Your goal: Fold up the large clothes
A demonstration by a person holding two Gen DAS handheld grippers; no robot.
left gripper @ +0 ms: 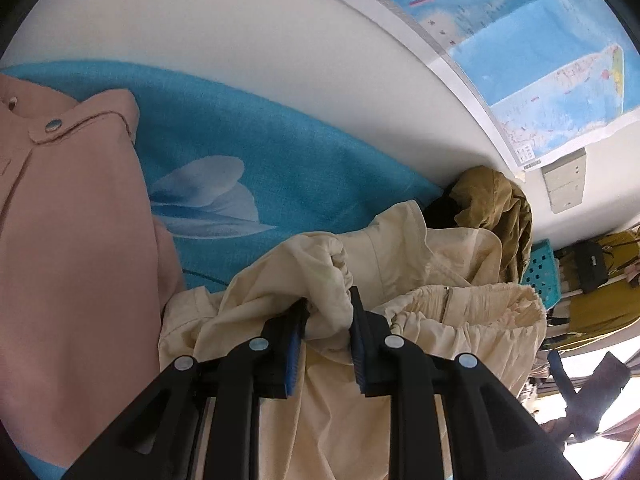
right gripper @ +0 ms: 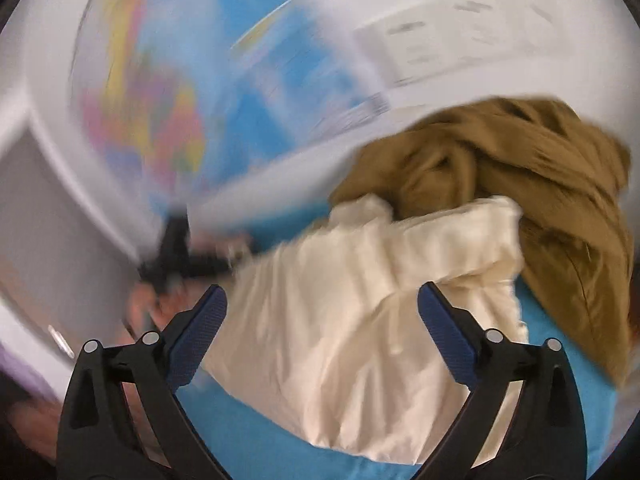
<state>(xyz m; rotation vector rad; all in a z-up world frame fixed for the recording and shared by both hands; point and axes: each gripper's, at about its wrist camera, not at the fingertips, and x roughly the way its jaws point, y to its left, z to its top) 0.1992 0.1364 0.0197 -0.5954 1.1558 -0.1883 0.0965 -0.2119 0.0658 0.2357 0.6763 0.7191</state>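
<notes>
A cream garment (left gripper: 320,280) lies crumpled on the blue flowered bed sheet (left gripper: 248,148). My left gripper (left gripper: 329,312) is shut on a bunched fold of it, the cloth pinched between the blue pads. In the blurred right wrist view the same cream garment (right gripper: 360,288) spreads over the sheet (right gripper: 256,432). My right gripper (right gripper: 320,300) hangs above it with its jaws wide apart and nothing pressed between the pads.
A pink garment with snap buttons (left gripper: 72,240) lies at the left. An olive-brown garment (left gripper: 500,208) (right gripper: 520,184) is heaped against the white wall (left gripper: 248,24), under a world map (left gripper: 560,60). A teal crate (left gripper: 542,276) and clutter stand at the right.
</notes>
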